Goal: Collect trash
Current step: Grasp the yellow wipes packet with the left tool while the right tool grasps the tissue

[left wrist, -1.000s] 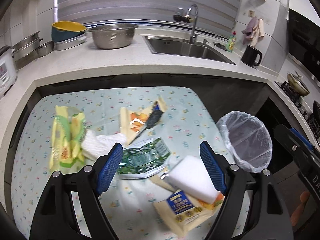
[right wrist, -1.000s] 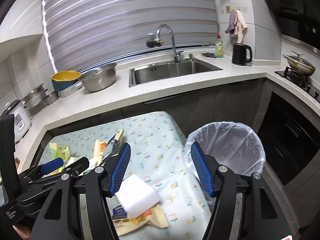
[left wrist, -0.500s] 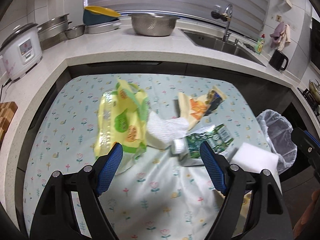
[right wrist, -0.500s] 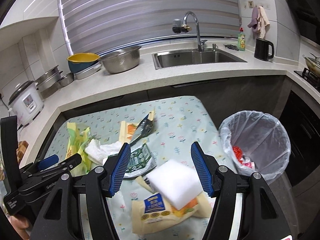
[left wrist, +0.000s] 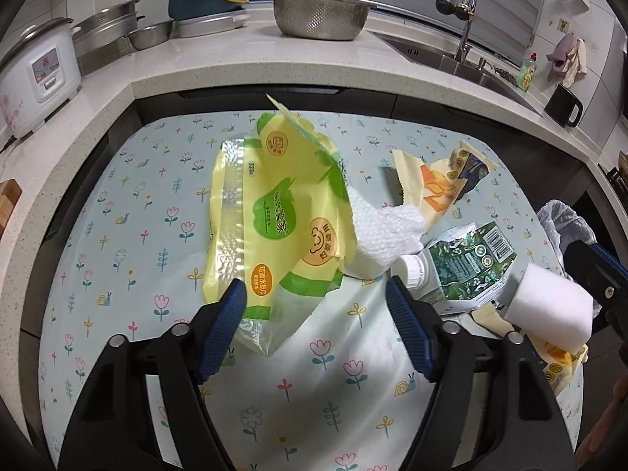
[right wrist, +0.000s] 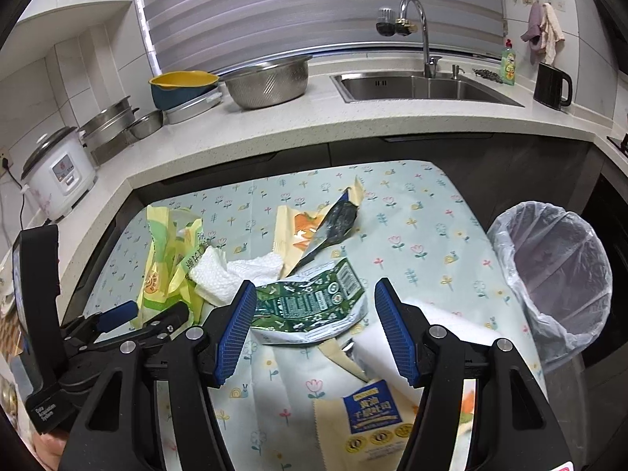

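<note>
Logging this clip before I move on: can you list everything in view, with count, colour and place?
wet-wipe pack: 1, yellow-green, table left
paper towel: 1, white, beside the pack
green carton: 1, crushed, table centre
snack wrappers: 2, cream-orange, one far, one near edge
foam block: 1, white, table right
bin: 1, clear liner, right of table
tablecloth: 1, pale floral
colander: 1, steel, counter
rice cooker: 1, white, counter left
sink: 1, steel
kettle: 1, black
left hand-held gripper: black, blue pads, jaws just closing, pack's end between them
right hand-held gripper: open, above carton
</note>
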